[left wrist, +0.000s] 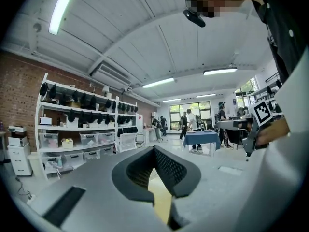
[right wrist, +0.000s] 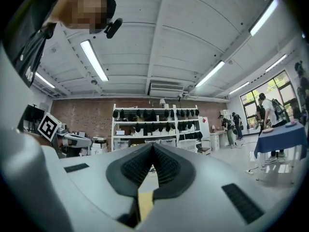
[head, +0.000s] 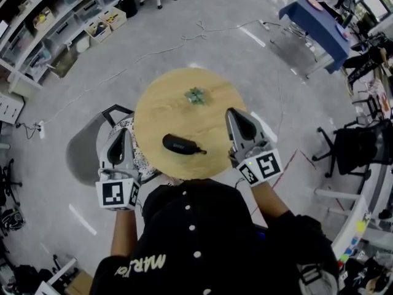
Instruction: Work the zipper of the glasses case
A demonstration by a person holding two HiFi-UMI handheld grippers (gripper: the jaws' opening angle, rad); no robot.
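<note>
Glasses case (head: 181, 145) on table (head: 163, 106), head view only

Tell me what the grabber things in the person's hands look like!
Both the left gripper and the right gripper are grey and wedge-shaped, narrowing to a tip. Inside each tip sit black pads with a bumpy grid pattern. Each carries a white cube printed with black square markers. The person wears a black shirt with white buttons.
</note>
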